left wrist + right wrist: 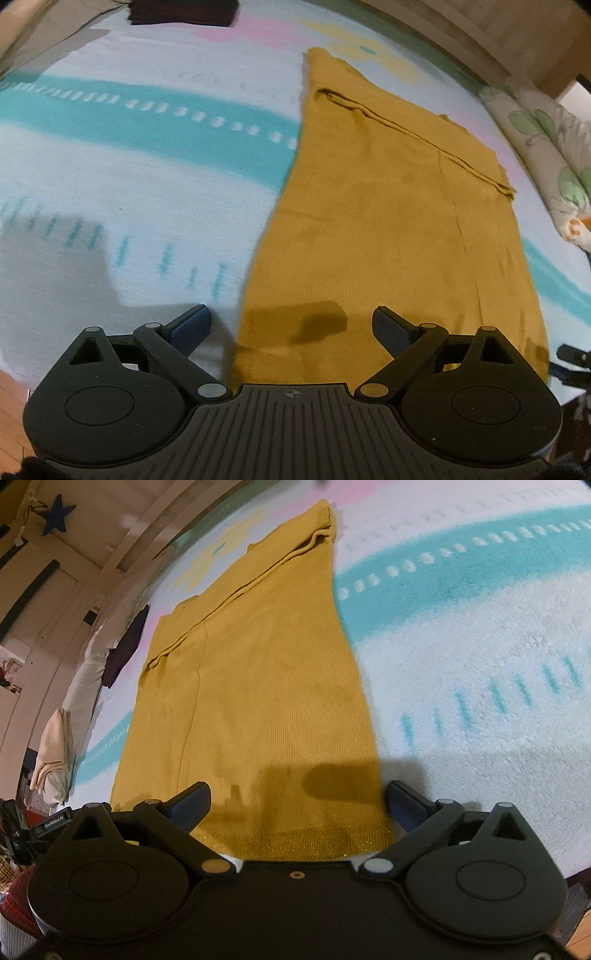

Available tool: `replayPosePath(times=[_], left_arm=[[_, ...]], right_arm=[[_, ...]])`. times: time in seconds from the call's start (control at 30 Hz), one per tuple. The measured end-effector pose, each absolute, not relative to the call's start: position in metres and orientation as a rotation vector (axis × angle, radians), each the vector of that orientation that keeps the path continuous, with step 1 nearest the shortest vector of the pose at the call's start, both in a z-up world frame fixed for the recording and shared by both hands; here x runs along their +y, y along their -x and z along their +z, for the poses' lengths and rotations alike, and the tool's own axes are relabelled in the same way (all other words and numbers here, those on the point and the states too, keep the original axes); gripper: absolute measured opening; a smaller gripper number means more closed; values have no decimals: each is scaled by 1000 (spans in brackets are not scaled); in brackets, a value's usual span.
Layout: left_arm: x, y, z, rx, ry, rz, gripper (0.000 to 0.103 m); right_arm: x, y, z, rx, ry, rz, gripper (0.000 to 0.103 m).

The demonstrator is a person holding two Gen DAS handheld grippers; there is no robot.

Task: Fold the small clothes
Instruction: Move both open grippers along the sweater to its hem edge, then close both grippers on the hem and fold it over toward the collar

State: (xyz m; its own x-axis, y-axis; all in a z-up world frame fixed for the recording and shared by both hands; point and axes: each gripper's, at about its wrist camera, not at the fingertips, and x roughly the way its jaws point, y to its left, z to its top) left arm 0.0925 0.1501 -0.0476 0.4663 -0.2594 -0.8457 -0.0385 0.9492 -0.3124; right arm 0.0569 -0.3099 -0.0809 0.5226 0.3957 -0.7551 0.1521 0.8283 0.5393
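A mustard-yellow knit garment (391,229) lies flat on the bed, folded lengthwise into a long strip with a sleeve folded across its far part. It also shows in the right wrist view (258,686). My left gripper (291,325) is open and empty, hovering over the garment's near hem at its left corner. My right gripper (299,801) is open and empty over the same hem, its right finger (406,801) just past the garment's right edge.
A white blanket with teal stripes (147,155) covers the bed. A dark folded garment (181,13) lies at the far left. A floral pillow (546,147) lies on the right. Pale bedding and a dark cloth (125,646) lie along the bed's edge by the wooden frame.
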Motion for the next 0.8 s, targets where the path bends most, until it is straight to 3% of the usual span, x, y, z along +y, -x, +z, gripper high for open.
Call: replayPosePath(times=[0.3,0.33,0.37,0.4,0.43,0.47,0.57,0.6,0.8], left_arm=[[146,-92,-50,1086,370,-205,80],[146,-91,-49,1074,359,-192,67],[145,-91,-48,1063,337,-173,45],[144,-91,-47,1058,313,-150,35],[144,-92,-47,1057,297,-128,22],[145,-92,-48,1055,303,-122,19],[148,-92,-47,1040,343,-143,5],[149,-91,-46,1033,351,-151,5],[150,-87,-25,902,380,-143,5]], right_arm=[[-310,-55,-83,1035,-615,173,102],[-310,-55,-83,1033,-616,176,102],[-310,-55,-84,1031,-620,176,102],[-310,-54,-84,1031,-619,177,101],[-310,-54,-83,1034,-609,175,93],[-309,-54,-82,1033,-590,163,86],[-313,-53,-82,1039,-578,136,31],[-315,-54,-86,1053,-606,146,16],[-315,-53,-76,957,-630,186,15]])
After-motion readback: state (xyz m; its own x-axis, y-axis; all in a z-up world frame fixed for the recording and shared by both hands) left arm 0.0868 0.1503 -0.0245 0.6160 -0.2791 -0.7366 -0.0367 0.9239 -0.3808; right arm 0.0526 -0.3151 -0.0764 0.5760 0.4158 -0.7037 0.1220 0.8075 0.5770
